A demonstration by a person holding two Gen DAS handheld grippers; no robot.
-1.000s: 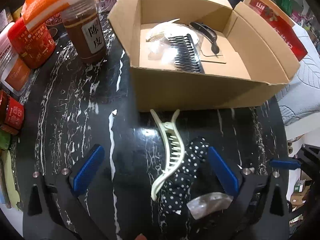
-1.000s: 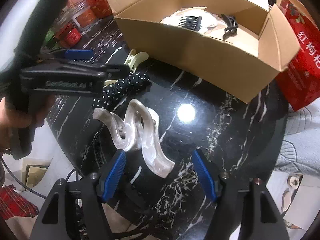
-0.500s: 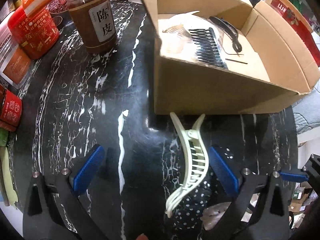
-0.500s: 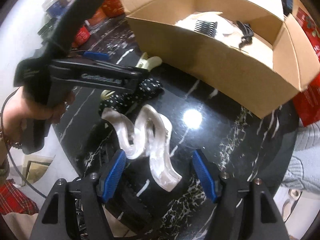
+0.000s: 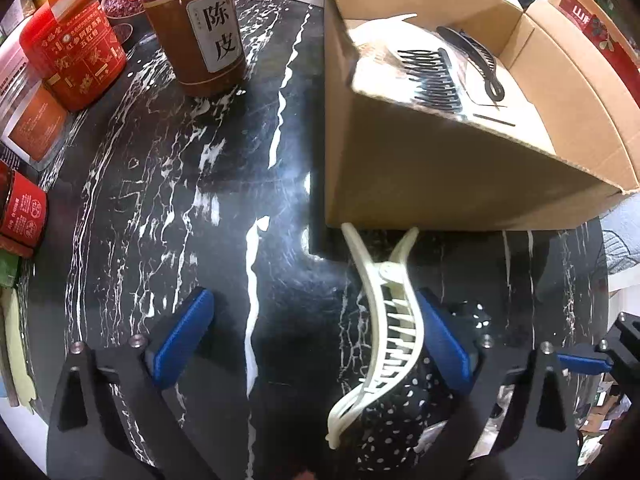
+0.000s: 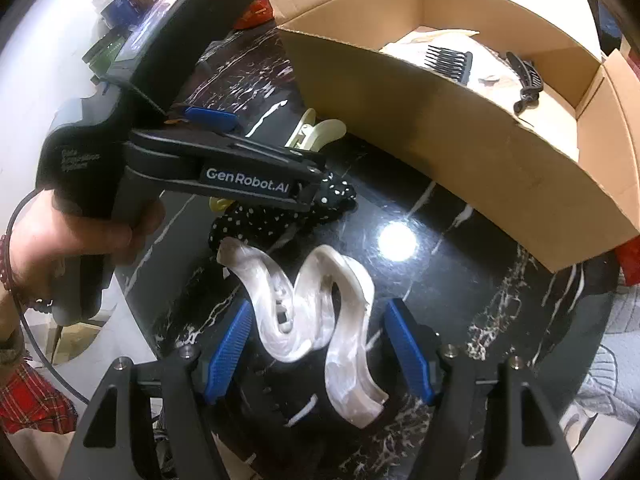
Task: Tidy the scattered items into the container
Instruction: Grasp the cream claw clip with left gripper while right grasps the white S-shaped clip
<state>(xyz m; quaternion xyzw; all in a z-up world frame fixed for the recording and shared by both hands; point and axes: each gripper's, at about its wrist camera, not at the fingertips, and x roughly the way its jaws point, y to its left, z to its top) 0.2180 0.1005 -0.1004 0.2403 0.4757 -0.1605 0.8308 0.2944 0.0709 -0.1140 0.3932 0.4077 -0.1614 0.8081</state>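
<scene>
Your left claw [image 5: 312, 340] stands wide and released, jaws just having been closing a little, with the cream hair clip [image 5: 384, 320] between them. The clip lies against the right-hand pad and well clear of the left-hand pad; I cannot tell whether the right pad touches it. Under the clip's near end lies a black polka-dot scrunchie [image 5: 400, 416]. The clip's two tail prongs point ahead of the claw and end at the foot of the cardboard box [image 5: 420, 176].

Your right claw [image 6: 320, 344] is also released, pads on either side of a pearly white wavy clip [image 6: 320, 320] without pressing it. This clip lies on the black marble bench [image 6: 460, 320].

Writing: the left tool's side reads "GenRobot.AI" in the right wrist view. Ahead-left of the left claw a brown jar [image 5: 196, 28] carries a white label with "陈皮". The red tin [image 5: 76, 56] beside it has gold characters too small to read.

Box contents: a black comb clip [image 5: 432, 76] and a slim black clip [image 5: 476, 56], resting on a pale sheet.

Edges and room: the box's near wall stands directly ahead of the left claw, top flaps open. Open bench lies to the left of the left claw up to the jars. In the right wrist view the bench rim curves just right of the right claw, with bare surface between claw and box wall.
</scene>
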